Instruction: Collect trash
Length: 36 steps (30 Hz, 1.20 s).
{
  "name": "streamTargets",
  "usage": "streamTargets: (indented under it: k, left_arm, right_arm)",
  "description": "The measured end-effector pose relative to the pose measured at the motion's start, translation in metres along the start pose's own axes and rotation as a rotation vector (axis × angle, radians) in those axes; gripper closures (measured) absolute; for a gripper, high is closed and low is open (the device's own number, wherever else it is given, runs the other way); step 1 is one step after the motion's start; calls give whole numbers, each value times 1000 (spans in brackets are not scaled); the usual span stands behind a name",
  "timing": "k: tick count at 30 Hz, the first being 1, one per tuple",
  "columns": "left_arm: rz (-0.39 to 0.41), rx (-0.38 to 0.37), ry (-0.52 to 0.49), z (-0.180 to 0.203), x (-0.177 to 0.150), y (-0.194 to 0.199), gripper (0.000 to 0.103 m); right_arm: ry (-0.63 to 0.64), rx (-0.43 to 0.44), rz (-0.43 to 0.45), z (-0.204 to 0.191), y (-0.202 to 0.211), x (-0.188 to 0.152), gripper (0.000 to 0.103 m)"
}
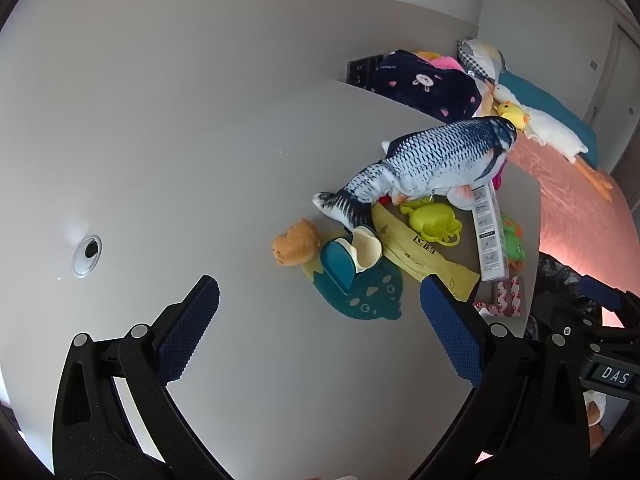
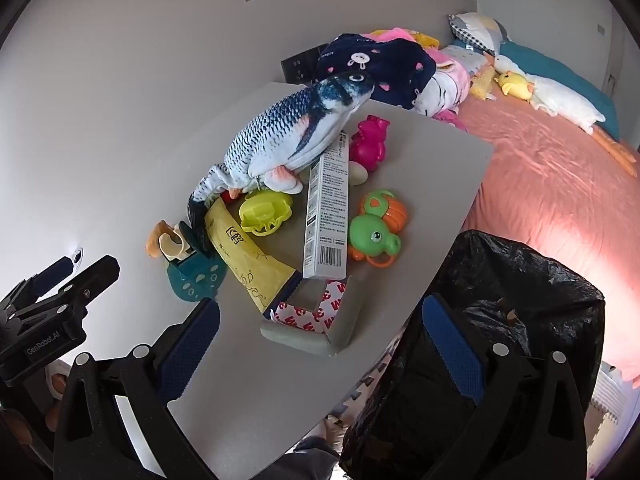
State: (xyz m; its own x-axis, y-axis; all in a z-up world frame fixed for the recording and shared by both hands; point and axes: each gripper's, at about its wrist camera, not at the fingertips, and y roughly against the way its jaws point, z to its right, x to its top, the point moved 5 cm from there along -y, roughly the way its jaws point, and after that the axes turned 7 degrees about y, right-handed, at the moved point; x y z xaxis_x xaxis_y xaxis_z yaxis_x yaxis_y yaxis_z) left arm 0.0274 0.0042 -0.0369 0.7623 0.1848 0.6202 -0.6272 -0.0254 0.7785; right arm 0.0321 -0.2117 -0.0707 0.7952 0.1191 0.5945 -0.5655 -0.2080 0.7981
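Note:
On the white table lie a yellow packet, a long white box and a torn red-and-white carton. The packet, the box and the carton also show in the left wrist view. A black trash bag stands open at the table's right edge. My left gripper is open and empty above the table, short of the pile. My right gripper is open and empty, with the carton between its fingers' line and the bag by the right finger.
A plush fish, yellow, green and pink toys, and a teal stand with a cream cup crowd the table. A bed with a pink sheet and plush toys lies to the right. A cable hole is at left.

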Motion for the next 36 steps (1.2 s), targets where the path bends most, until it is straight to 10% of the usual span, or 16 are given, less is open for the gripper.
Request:
streamTargets:
  k: [36]
  left_arm:
    - [-22,-11,-5,1,-3,-4,6]
  right_arm:
    - [6,4,-27,-2,-5,-3,2]
